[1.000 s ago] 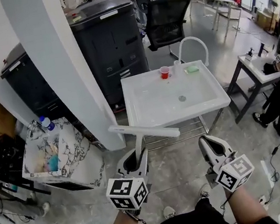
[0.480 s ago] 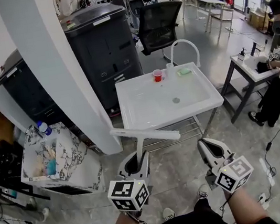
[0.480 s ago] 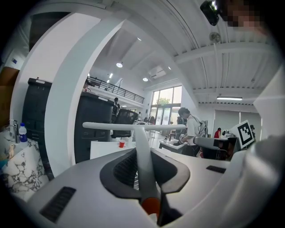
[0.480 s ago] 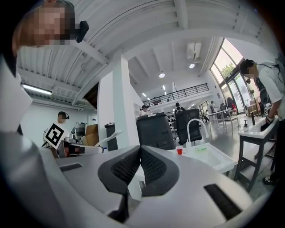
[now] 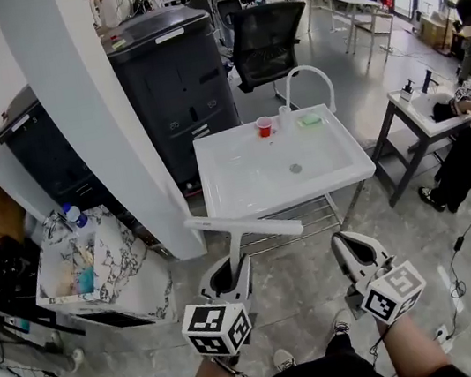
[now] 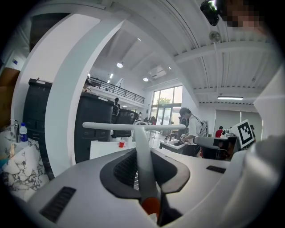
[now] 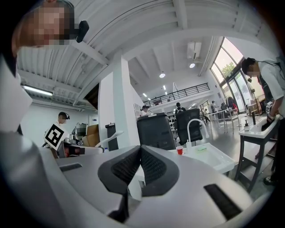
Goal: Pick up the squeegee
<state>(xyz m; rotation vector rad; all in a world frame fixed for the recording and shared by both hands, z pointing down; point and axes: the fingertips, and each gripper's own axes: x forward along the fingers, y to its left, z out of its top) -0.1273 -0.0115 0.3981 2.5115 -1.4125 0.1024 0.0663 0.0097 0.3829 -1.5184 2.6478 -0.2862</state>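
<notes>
The squeegee (image 5: pixel 243 225) was off any support, held in the air at the near edge of the white sink surface (image 5: pixel 254 191). The left gripper (image 5: pixel 229 272) had its jaws partly closed on the handle, whose long axis ran straight out from the jaws toward the sink surface. The blade bar lay crosswise at the far end, roughly parallel to that near edge. The right gripper (image 5: pixel 354 248), equally near that edge, had its jaws fully together with nothing between them. The pick-up appeared complete in the left hand. Any further move would depend on the handle staying aligned with the jaws.
</notes>
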